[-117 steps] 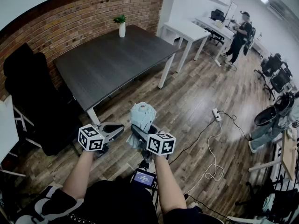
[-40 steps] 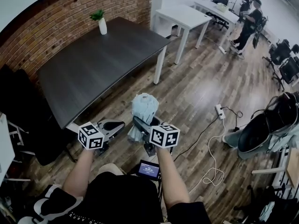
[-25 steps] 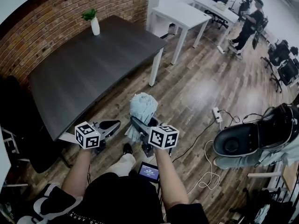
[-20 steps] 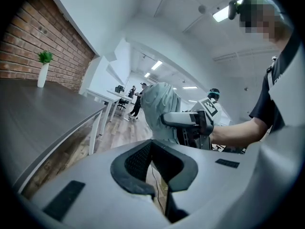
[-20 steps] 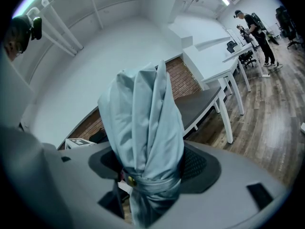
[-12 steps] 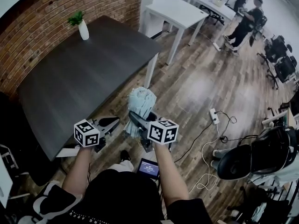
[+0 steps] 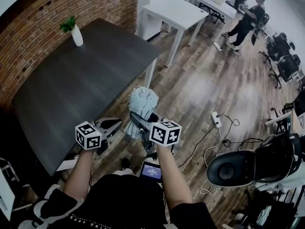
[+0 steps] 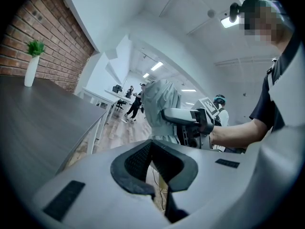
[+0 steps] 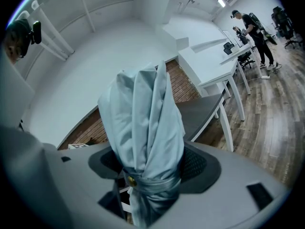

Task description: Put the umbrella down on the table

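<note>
A folded pale blue umbrella [image 7: 143, 101] stands upright in my right gripper [image 7: 138, 121], which is shut on it just above its strap. In the right gripper view the umbrella [image 9: 143, 128] fills the space between the jaws [image 9: 147, 165], its snap strap low down. My left gripper [image 7: 113, 124] is held beside it on the left, shut with nothing in it. The left gripper view looks over its closed jaws [image 8: 152, 151] at the umbrella [image 8: 159, 104] and the right gripper [image 8: 190, 120]. The dark table [image 7: 81, 85] lies ahead and to the left, its near edge just beyond the left gripper.
A white vase with a green plant [image 7: 75, 32] stands at the table's far side by the brick wall. Behind are a white table [image 7: 171, 15] and a standing person [image 7: 245, 13]. A tipped office chair [image 7: 248, 163] and a power strip with cables [image 7: 215, 119] lie on the floor at right.
The view has shifted toward the dark table, which now lies closer and more to the left. Both grippers keep the same pose, the umbrella still held upright.
</note>
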Demonstrator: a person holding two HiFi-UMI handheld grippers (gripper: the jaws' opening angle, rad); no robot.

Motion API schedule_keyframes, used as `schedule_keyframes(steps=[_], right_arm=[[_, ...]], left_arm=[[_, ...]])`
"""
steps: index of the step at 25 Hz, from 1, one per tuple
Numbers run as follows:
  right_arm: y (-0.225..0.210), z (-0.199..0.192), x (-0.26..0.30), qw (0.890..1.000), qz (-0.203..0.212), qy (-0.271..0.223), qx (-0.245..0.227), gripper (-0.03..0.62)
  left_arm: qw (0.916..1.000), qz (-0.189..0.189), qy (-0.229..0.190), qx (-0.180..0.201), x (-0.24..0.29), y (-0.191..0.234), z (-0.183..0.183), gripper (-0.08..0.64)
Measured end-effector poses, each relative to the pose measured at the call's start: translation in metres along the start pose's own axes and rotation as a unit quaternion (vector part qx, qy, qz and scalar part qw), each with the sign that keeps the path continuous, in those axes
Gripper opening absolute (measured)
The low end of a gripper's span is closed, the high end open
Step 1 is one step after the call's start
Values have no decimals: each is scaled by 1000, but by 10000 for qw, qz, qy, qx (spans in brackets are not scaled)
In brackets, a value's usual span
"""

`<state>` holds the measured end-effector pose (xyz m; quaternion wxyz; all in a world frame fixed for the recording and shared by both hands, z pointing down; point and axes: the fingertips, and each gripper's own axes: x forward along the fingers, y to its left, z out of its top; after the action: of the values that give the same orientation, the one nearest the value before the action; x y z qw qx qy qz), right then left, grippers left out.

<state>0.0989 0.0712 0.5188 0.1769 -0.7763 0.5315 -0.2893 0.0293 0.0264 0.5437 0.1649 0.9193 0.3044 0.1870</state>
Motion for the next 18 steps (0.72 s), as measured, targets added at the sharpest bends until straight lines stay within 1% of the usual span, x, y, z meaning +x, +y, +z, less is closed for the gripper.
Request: schedule_keyframes(steps=[3, 8, 18], right_arm=[[-15, 7, 9, 10000, 55, 42, 1, 333], [-49, 27, 24, 9997, 195, 165, -4, 333], [-121, 98, 54, 9968, 669, 404, -145, 333]], left_arm=[[10000, 32, -10, -22, 15, 12, 4, 3], [9998, 199, -1, -35, 45, 36, 19, 3], [9978, 654, -116, -32, 124, 80, 68, 3]])
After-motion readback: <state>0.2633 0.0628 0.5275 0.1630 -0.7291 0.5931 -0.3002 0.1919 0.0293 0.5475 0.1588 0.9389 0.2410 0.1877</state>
